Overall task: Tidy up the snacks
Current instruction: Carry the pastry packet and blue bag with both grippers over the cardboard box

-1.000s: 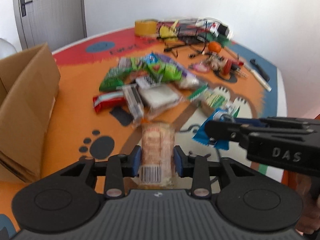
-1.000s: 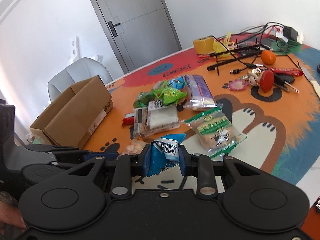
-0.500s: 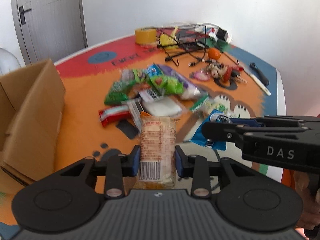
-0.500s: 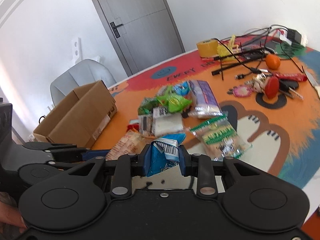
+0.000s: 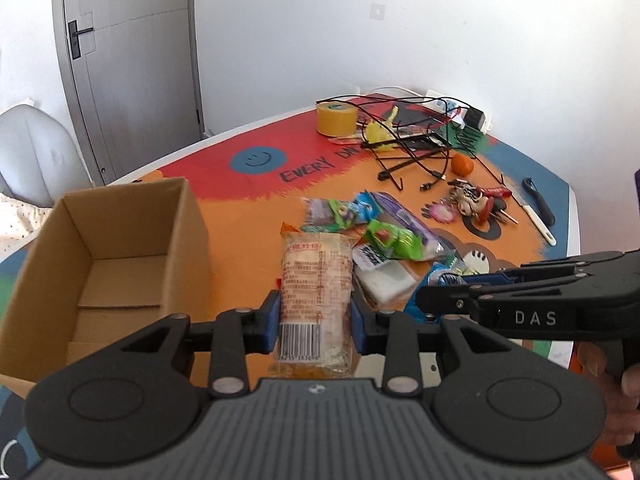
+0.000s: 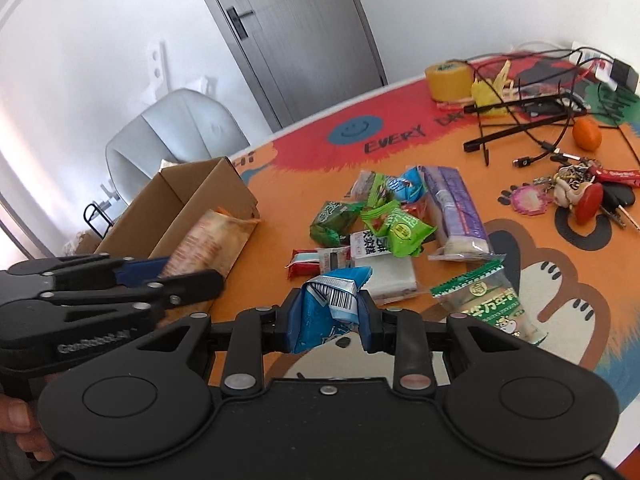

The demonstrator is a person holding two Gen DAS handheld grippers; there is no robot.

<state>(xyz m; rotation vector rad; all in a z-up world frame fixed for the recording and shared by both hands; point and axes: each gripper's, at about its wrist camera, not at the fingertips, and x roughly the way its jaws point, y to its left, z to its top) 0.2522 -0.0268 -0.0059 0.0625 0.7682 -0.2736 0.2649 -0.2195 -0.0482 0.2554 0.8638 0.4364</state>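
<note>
My left gripper (image 5: 314,320) is shut on a clear orange-printed snack pack (image 5: 316,288) and holds it above the table, just right of the open cardboard box (image 5: 120,256). It also shows in the right wrist view (image 6: 208,240) beside the box (image 6: 192,200). My right gripper (image 6: 328,316) is shut on a blue snack packet (image 6: 324,308), raised over the table; it shows in the left wrist view (image 5: 448,280). A pile of snack packs (image 6: 392,224) lies mid-table, with a green-and-white pack (image 6: 492,304) beside it.
At the back of the colourful table mat (image 5: 248,216) lie a yellow tape roll (image 5: 335,118), tangled black cables (image 5: 416,140), an orange fruit (image 5: 462,165), keys (image 6: 580,196) and a knife (image 5: 538,216). A grey chair (image 6: 180,128) stands beyond the box.
Both grippers have risen with their packs. The left gripper has moved up and towards the box, whose open inside now shows.
</note>
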